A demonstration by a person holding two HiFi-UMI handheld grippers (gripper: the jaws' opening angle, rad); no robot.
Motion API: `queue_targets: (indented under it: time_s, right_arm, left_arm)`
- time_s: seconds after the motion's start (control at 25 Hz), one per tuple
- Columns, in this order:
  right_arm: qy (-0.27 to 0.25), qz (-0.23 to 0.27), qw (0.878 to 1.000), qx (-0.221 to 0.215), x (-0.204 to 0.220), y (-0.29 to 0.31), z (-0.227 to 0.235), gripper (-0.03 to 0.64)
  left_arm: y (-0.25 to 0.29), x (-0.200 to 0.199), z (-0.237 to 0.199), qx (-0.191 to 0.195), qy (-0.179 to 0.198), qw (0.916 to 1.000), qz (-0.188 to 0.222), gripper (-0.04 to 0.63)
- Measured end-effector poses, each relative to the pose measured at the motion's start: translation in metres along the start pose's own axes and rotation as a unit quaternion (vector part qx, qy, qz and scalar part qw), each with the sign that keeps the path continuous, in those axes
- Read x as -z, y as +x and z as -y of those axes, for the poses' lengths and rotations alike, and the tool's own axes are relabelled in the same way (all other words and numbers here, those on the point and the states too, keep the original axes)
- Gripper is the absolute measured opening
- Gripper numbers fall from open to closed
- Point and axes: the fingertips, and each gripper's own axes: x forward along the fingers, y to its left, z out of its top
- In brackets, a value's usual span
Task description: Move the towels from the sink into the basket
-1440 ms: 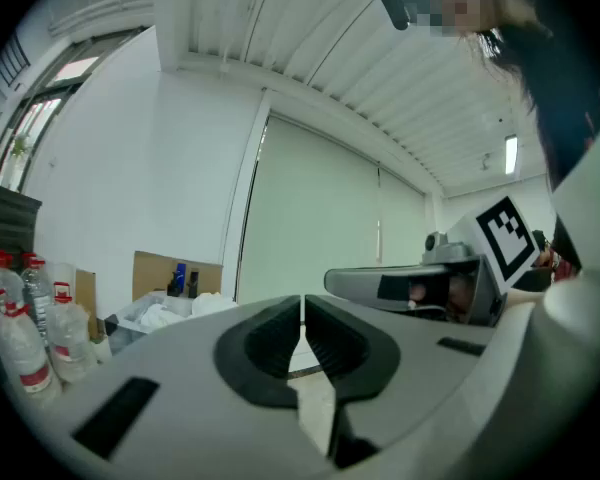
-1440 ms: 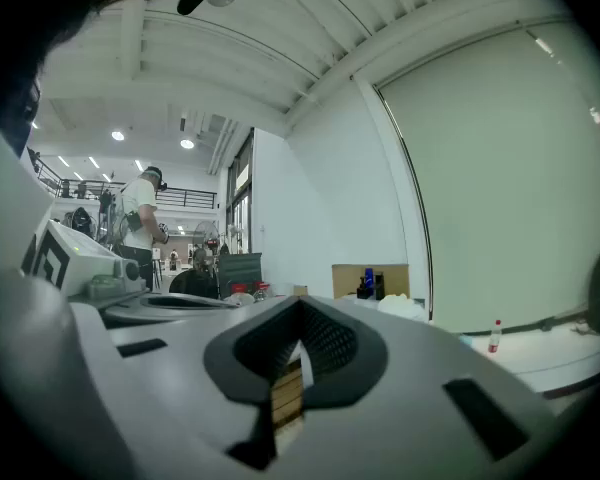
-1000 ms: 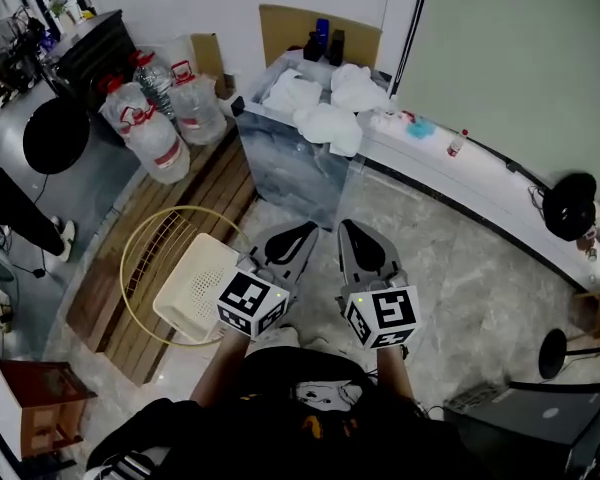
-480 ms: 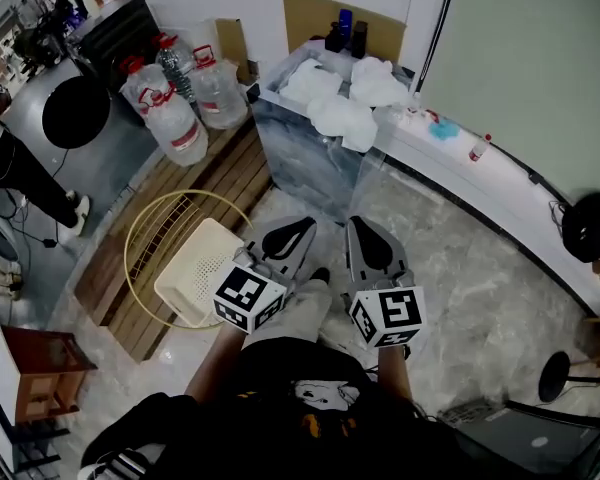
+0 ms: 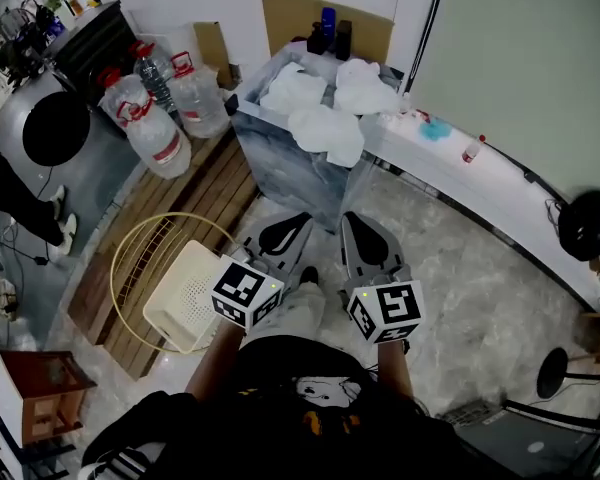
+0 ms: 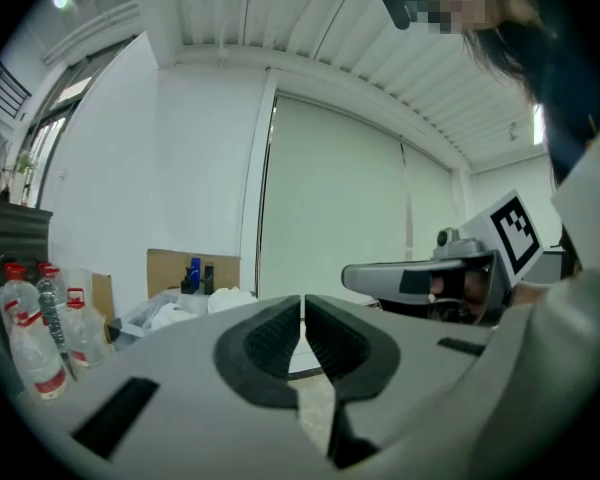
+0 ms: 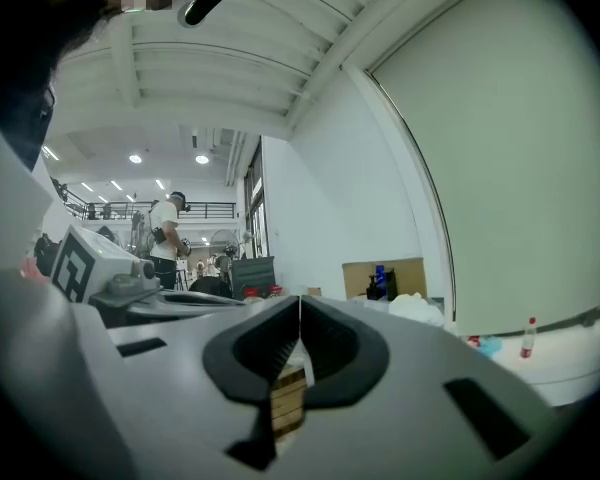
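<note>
Right under the camera, the person's forearms (image 5: 223, 353) run out to the two marker cubes (image 5: 245, 293), which cover the hands completely. Left gripper (image 5: 294, 224): jaws pressed together, nothing between them, and its own view shows the pads meeting on a thin seam. Right gripper (image 5: 353, 224), same story: jaws closed flat, empty. Both point toward the sink, well short of it. Down to the left sits the white basket (image 5: 185, 290) on the floor, inside a yellow wire hoop (image 5: 130, 258). Its near corner is cut off by the left cube, and whether its opening faces up can't be made out. Beyond that come wooden slats (image 5: 195, 203), then the grey marbled sink (image 5: 280, 168). Three white towels (image 5: 325, 128) are piled in it, hiding the basin, and the front one hangs over the rim. In the gripper views they are only pale lumps past the jaws. Furthest back, water bottles (image 5: 150, 118) and a cardboard sheet (image 5: 290, 18) against the wall, partly behind dark bottles (image 5: 328, 36).
</note>
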Motion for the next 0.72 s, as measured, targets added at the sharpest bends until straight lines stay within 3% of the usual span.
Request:
queue_targets:
  time_s: [0.44,0.72]
  right_arm:
    - [0.006,-0.013,0.999,0.032,-0.022,0.132,0.086,0.006]
    - [0.01,-0.039,0.998,0.051,-0.013,0.193,0.122,0.006]
  left_arm:
    - [0.116,-0.017,-0.108,0.028,-0.017,0.9995,0.006,0.018]
    - [0.16,-0.013,-0.156,0.041,-0.029,0.9987,-0.002,0.018]
